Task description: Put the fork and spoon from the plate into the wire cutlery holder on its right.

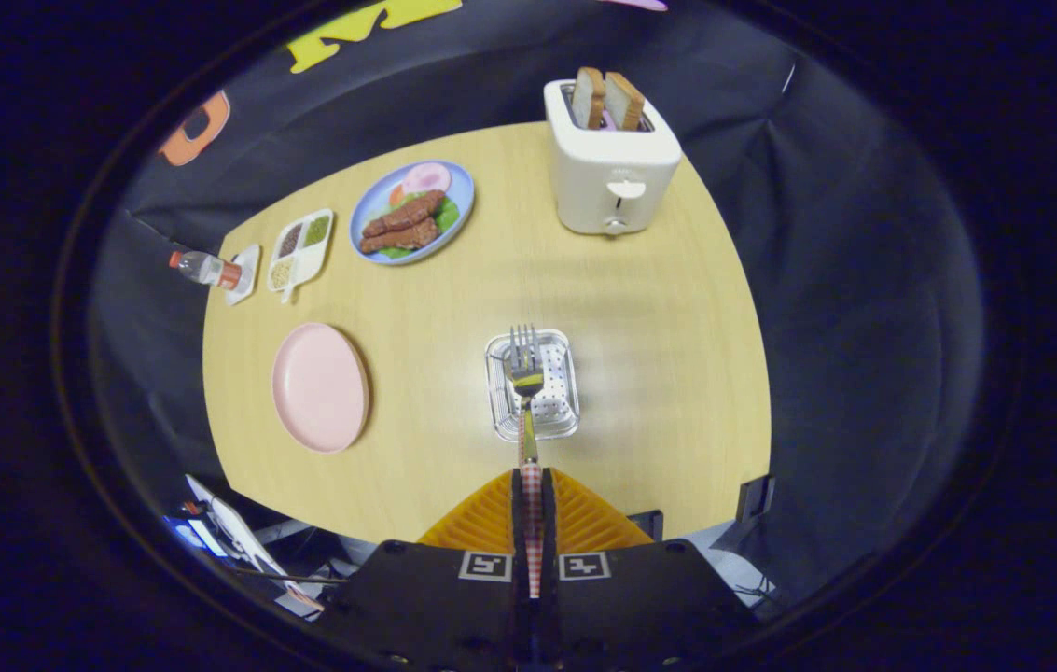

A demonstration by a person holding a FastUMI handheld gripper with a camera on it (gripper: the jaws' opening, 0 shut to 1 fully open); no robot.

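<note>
Gripper (533, 485) fingers are pressed together on the checked handle of a fork and spoon (525, 373) held as one bundle, both fingers clamping the handle between them. Beyond the fingertips the cutlery sticks out over the table (659, 373), with the spoon bowl lying against the fork and the fork's tines pointing away. Its heads sit in line with the wire cutlery holder (556, 411), a small clear-looking basket with a perforated bottom standing on the wood just ahead of the fingers; whether the cutlery is above the basket or already reaching into it cannot be told from this angle.

Left of the holder, well apart, lies the pink plate (318, 387), bare. Farther back on the left are a blue plate of food (411, 215) with meat and greens, a white divided tray (299, 247) with small portions, and a small bottle (201, 269) lying by a white dish at the table's edge. At the far side stands a white toaster (607, 173) with two slices of bread (607, 98) poking up from it.
</note>
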